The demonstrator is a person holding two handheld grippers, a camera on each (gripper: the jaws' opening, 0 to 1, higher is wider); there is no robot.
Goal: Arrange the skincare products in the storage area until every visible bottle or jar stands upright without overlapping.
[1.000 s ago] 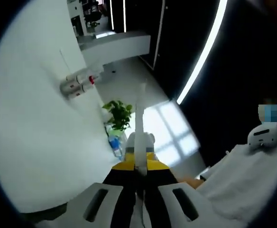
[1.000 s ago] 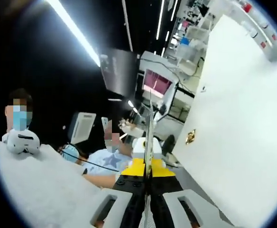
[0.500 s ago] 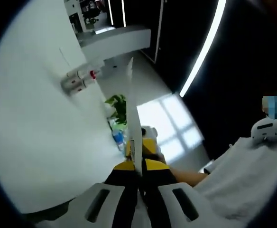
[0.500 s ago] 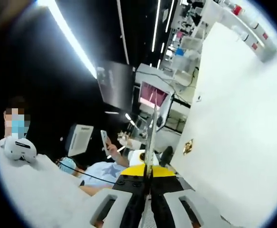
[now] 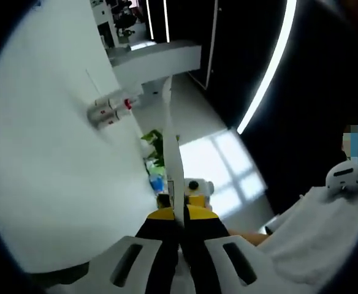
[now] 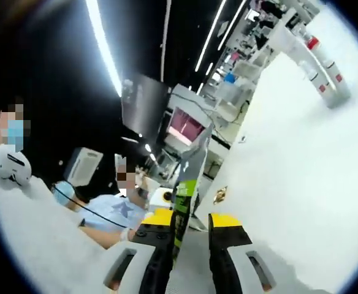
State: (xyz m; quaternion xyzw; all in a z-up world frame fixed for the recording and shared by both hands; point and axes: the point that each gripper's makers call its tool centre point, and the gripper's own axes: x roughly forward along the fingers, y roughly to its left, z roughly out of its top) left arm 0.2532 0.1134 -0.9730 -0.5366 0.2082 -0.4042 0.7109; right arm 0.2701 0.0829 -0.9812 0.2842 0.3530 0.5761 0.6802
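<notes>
White bottles (image 5: 108, 111) with red caps sit on a white surface (image 5: 44, 171), up and left of the left gripper (image 5: 180, 214) and well apart from it. Its jaws are pressed together on a thin pale strip (image 5: 171, 153); what it is, cannot tell. Right gripper (image 6: 194, 223): jaws apart, a grey-green strip (image 6: 188, 177) against the left jaw. Bottles (image 6: 323, 67) far up-right.
</notes>
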